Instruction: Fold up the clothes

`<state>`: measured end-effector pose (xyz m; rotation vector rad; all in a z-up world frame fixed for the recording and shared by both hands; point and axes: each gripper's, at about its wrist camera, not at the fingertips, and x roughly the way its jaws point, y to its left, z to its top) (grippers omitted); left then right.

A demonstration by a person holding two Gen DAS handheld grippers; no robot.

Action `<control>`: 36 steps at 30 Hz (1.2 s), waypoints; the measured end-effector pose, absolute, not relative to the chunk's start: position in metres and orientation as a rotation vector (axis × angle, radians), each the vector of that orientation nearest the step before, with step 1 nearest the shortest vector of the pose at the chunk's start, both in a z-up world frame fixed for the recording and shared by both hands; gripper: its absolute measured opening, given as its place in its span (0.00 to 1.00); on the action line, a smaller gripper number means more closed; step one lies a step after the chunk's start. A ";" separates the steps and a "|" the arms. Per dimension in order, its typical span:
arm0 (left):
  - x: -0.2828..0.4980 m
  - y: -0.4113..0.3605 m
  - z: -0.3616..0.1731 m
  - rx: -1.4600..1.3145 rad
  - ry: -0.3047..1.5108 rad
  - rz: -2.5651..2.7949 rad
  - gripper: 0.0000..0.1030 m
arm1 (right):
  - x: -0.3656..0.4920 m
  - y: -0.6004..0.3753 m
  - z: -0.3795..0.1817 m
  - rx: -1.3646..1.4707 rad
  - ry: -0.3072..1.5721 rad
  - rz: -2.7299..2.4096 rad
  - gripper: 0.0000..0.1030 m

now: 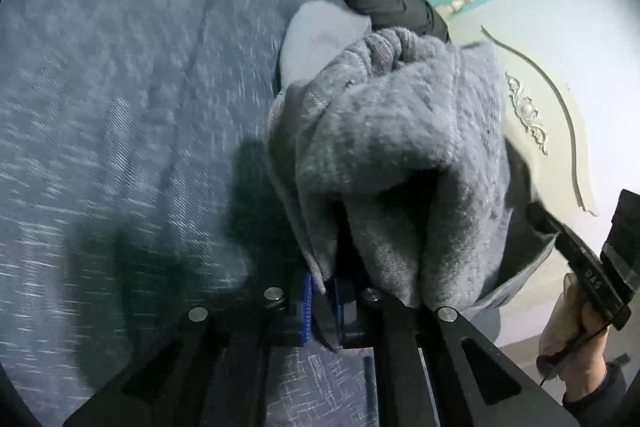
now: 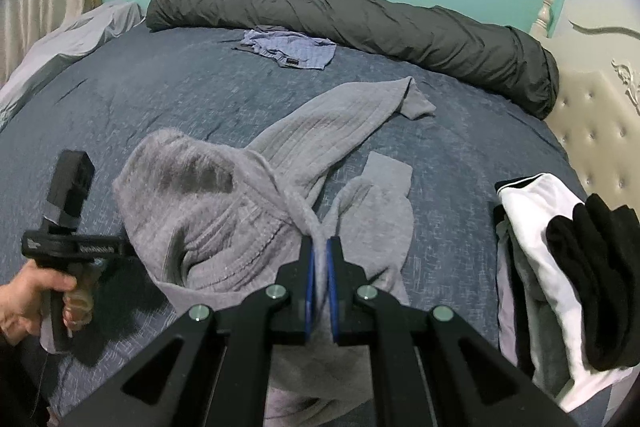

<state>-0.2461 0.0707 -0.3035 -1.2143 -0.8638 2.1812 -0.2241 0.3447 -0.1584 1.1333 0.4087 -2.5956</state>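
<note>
We pinch the grey garment (image 2: 224,227) in both closed claws, left claw (image 1: 324,301) and right claw (image 2: 320,279), lifting its edge off the bed (image 2: 160,95) to fold.

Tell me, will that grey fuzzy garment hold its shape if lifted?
Probably not. The garment already sags in soft folds around the right tool, so it looks floppy. Its thick fuzzy knit suggests some weight, and its long trailing part would likely drag over the bed.

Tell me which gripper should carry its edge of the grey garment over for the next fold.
Probably left. The left gripper is clamped on the grey garment at its outer edge, free to swing across. The right gripper pinches a thin fold mid-garment and could anchor.
</note>
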 end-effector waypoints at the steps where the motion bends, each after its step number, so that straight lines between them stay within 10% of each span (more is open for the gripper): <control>1: -0.242 0.064 -0.294 -1.196 -0.846 2.225 0.08 | -0.222 0.342 -0.159 1.130 0.408 -2.592 0.05; 19: -0.131 -0.047 -0.138 -0.993 -0.493 2.697 0.07 | -0.192 0.262 -0.129 0.997 0.215 -2.533 0.05; 32: -0.129 -0.075 -0.189 -1.352 -0.571 2.557 0.11 | -0.153 0.236 -0.130 1.033 0.219 -2.401 0.05; 36: -0.117 -0.085 -0.204 -1.403 -0.606 2.552 0.44 | -0.135 0.226 -0.163 1.092 0.222 -2.290 0.05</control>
